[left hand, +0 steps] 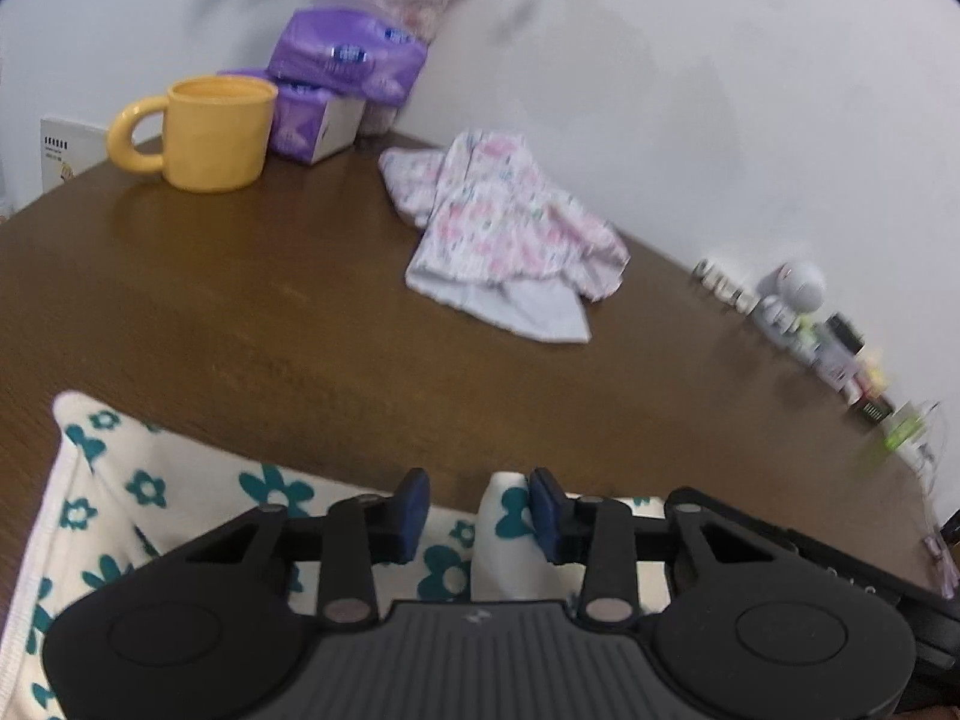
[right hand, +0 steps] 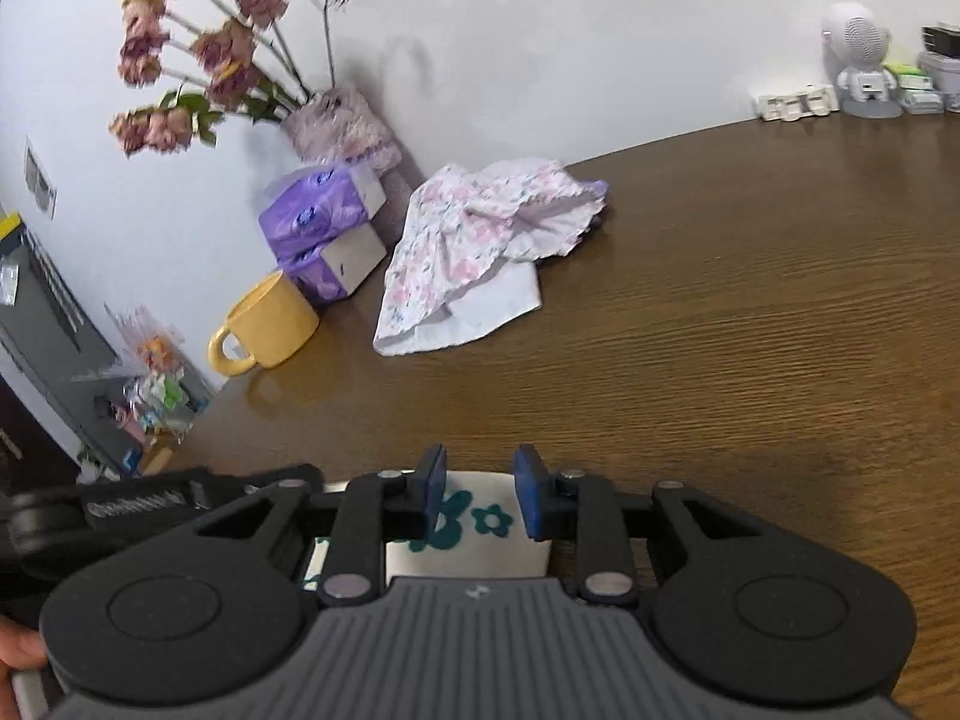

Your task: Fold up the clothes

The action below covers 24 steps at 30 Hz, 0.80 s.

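1. The left gripper [left hand: 480,507] hung low over the near edge of the brown desk [left hand: 240,300], its jaws parted with a raised fold of the cream cloth with teal flowers [left hand: 144,492] standing between them; the fold lay against the right-hand pad while the left-hand pad stood clear of it.
2. That cloth spread out to the left below the gripper, flat on the desk.
3. The right gripper [right hand: 480,498] sat over another edge of the same flowered cloth [right hand: 480,546], jaws narrowly apart, the fabric lying beneath and between the blue pads; I could not tell whether they pinched it.
4. Further back, near the wall, a crumpled pink floral garment [left hand: 504,228] lay loose on the desk, well apart from both grippers.
5. To its left stood a yellow mug [left hand: 210,132], and just behind it purple tissue packs [left hand: 336,90].
6. A vase of dried roses [right hand: 198,60] stood against the wall, and a small white robot figure [right hand: 861,60] sat at the far right.
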### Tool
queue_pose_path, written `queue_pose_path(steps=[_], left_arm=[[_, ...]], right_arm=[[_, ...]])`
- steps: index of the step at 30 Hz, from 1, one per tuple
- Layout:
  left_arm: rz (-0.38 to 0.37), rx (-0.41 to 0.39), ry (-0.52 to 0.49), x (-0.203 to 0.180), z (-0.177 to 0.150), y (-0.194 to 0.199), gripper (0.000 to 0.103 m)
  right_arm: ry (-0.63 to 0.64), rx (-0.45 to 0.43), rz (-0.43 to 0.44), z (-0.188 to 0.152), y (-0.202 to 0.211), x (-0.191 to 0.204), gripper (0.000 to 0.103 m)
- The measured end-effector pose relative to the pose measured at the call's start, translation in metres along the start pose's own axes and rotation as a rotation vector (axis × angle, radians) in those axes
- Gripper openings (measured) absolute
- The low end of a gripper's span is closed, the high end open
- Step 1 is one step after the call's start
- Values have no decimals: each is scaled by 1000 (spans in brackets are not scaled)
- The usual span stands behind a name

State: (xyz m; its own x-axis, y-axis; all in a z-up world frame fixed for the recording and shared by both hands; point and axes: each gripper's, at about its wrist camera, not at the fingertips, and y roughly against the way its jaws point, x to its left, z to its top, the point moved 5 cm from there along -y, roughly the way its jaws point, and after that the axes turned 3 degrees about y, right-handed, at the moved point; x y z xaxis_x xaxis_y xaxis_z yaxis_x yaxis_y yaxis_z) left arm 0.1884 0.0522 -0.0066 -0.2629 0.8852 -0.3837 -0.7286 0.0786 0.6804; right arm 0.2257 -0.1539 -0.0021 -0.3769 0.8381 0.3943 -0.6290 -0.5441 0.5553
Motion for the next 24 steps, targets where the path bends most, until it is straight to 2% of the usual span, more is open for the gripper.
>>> queue_pose_path(steps=[5,10,15,19,23,24], left_arm=[[-15,-22,46,8,1,7,37],[-47,-87,33,5,2,34,36],[-61,-60,-5,-4,-5,36,34],[-53,-20,19,0,-9,22,23],[-93,-15,86,8,-10,28,24],[-95,-26,84,8,-10,33,28]], right_arm=[[91,9,-80,-6,-7,8,21],[74,-48,-37,-6,14,6,22],[34,-71,1,-5,32,0,23],[28,-34,0,-9,24,-1,23],[20,-7,5,-15,18,-2,23],[16,-12,14,-14,20,-2,23]])
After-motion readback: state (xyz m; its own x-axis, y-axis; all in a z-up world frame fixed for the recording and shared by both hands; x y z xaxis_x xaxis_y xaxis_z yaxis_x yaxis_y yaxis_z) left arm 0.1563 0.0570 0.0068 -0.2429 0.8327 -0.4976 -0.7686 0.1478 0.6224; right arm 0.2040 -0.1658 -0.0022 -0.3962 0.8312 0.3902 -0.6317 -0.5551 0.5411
